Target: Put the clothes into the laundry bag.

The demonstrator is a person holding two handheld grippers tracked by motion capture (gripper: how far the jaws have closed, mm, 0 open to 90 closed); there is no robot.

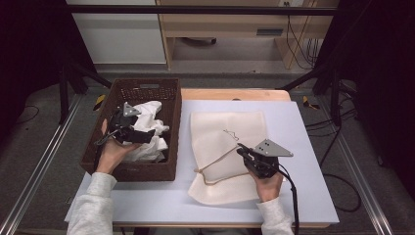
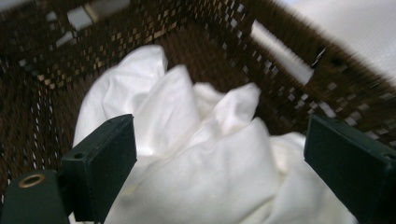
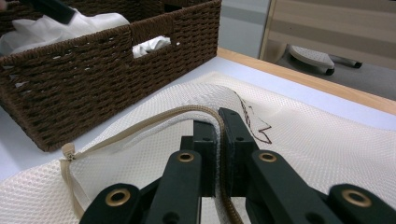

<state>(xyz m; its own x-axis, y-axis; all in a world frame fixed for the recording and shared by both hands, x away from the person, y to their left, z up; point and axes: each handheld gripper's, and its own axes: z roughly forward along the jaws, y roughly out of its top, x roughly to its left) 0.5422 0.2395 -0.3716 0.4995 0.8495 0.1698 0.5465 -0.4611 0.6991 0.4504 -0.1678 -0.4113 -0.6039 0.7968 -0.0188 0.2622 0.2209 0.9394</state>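
mesh bag (image 1: 225, 147) zipper edge in right gripper (image 1: 243, 152)

Cream mesh bag (image 1: 226, 147) flat on table, crumpled white cloth (image 1: 149, 128) in basket

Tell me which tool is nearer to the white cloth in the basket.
Left. The left tool hangs open right over the white cloth inside the basket. The right tool is off to the side, shut on the mesh bag's zipper edge.

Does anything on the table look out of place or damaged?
Nothing stands out. The white cloth lies crumpled inside the basket, and the mesh bag lies flat, its zipper edge lifted by the right gripper.
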